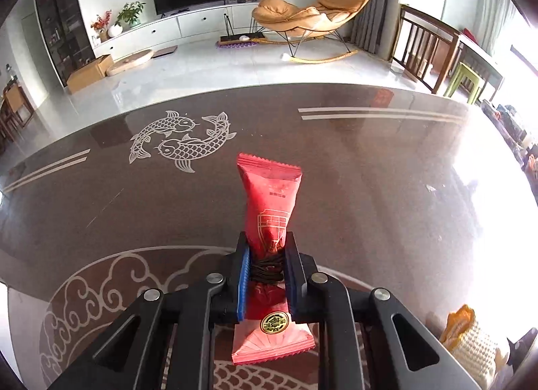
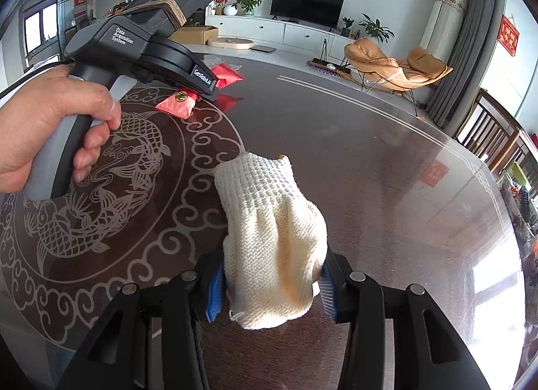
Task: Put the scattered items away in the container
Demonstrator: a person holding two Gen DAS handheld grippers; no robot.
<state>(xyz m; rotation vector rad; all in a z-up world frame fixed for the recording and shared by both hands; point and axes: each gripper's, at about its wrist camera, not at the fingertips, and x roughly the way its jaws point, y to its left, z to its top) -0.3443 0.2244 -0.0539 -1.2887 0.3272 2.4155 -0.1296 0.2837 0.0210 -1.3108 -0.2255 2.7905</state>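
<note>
Red snack packet (image 1: 269, 222) sits pinched at its waist in our left hand-held gripper (image 1: 266, 272), beside the bench's (image 1: 370, 171) fish engraving (image 1: 181, 141); our right hand-held gripper (image 2: 272, 284) clamps a knitted glove (image 2: 272, 238). Next we carry both to the container, apparently out of view.

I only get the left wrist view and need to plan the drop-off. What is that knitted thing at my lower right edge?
Observer: A cream knitted glove, clamped between the pads of the right hand-held gripper.
Operator: What is steering my left hand-held gripper?
Observer: A bare hand wraps its grey handle. The end of the red snack packet with the gold seal sticks out below the body.
Operator: Any container on that side?
Observer: None shows in the right wrist view either, only the dark table with a large round fish design.
</note>
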